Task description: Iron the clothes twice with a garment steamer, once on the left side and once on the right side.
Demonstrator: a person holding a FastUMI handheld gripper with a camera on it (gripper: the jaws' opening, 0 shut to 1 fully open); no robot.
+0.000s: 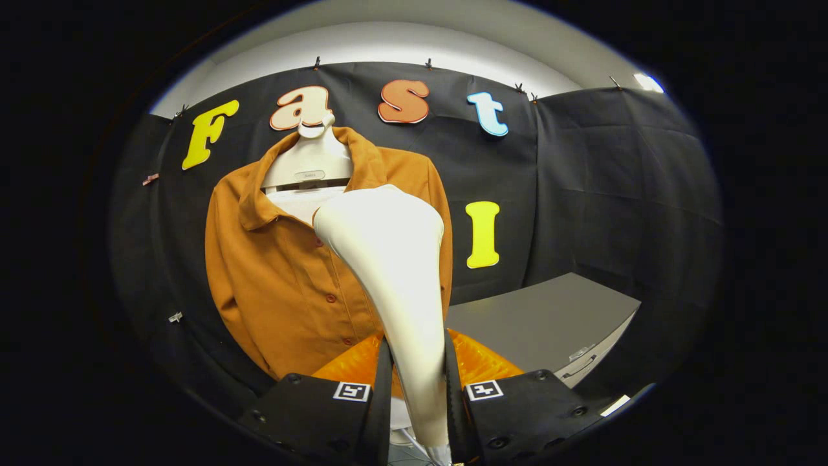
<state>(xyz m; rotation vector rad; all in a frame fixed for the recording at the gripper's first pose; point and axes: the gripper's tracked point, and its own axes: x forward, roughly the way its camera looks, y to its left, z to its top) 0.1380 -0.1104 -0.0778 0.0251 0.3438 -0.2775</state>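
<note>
A white garment steamer (394, 272) rises between the fingers of my gripper (417, 378), which is shut on its handle. Its wide head is tilted up against the right half of an orange-brown button-up shirt (284, 285). The shirt hangs on a white hanger form (310, 165) in front of the black cloth wall. The steamer hides part of the shirt's right side. An orange translucent part (479, 362) of the steamer's base shows just beyond the fingers.
A grey cabinet top (537, 320) with a drawer handle stands to the right of the shirt, low and close to the fingers. Black cloth wall (614, 194) closes the booth behind and to the right.
</note>
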